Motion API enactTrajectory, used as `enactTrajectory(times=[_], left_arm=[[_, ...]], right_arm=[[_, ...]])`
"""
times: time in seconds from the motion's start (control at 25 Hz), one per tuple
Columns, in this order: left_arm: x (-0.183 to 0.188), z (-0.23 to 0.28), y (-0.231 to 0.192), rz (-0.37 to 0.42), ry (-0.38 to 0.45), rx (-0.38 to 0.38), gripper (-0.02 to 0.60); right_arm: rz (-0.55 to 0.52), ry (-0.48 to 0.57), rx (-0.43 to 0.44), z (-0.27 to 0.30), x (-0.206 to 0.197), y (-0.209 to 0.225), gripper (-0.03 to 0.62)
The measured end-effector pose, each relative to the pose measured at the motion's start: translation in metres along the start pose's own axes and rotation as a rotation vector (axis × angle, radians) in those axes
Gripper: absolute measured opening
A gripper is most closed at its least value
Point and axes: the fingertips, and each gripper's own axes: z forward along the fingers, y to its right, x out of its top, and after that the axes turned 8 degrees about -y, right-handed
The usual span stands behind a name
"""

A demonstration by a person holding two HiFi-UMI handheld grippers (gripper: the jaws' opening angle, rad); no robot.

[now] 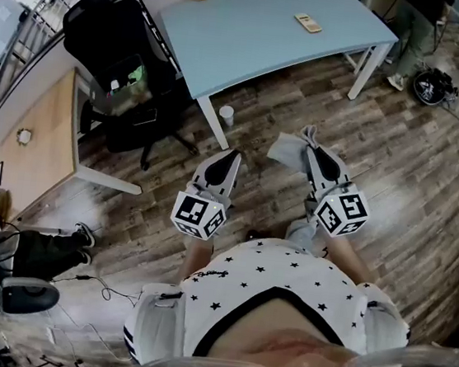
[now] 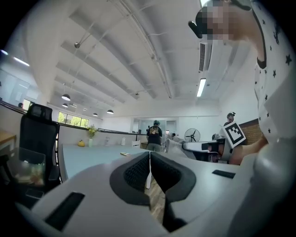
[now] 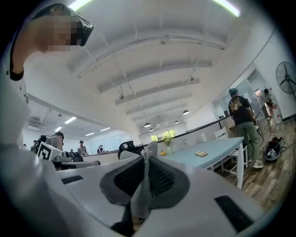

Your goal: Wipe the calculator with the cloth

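Standing well back from the light blue desk (image 1: 256,32); both grippers are held low over the wood floor (image 1: 415,160), none of the work within reach.

Left gripper (image 1: 235,155): jaws pressed together, nothing between them (confirmed in the left gripper view (image 2: 149,163)).

Right gripper (image 1: 310,135): jaws pinching the grey cloth (image 1: 287,151). In the right gripper view the cloth (image 3: 141,192) runs up between the pads and pokes out past the tips, with the rest hanging loose below.

Calculator (image 1: 308,22): lies flat on the desk toward its right end, nearer the far edge than the near one, apart from everything else on the top. It is also visible small in the right gripper view (image 3: 201,153).

Handling judgement:
- Cloth: soft, limp and light. The present pinch leaves a free fold, and that fold should be the wiping face.
- Calculator: probably light, rigid, thin plastic that may skate on the smooth top when rubbed. Steady it with the left gripper at a short edge or corner, clear of keys and display.
- Use light pressure, with strokes along its length.
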Motion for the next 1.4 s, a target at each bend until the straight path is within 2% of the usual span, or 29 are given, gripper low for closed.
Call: enactTrajectory(times=[0.56, 0.88, 1.4], left_arm=[[-0.004, 0.013, 0.002, -0.01, -0.047, 0.04, 0.031], [0.0, 0.031, 0.002, -0.01, -0.059, 0.106, 0.031], [0.006, 0.099, 0.017, -0.001, -0.105, 0.164, 0.031]], right_arm=[[0.044, -0.026, 0.045, 0.007, -0.001, 0.017, 0.032], [0.068, -0.035, 0.121, 0.023, 0.004, 0.039, 0.032], [0.115, -0.031, 0.19, 0.044, 0.016, 0.111, 0.033]])
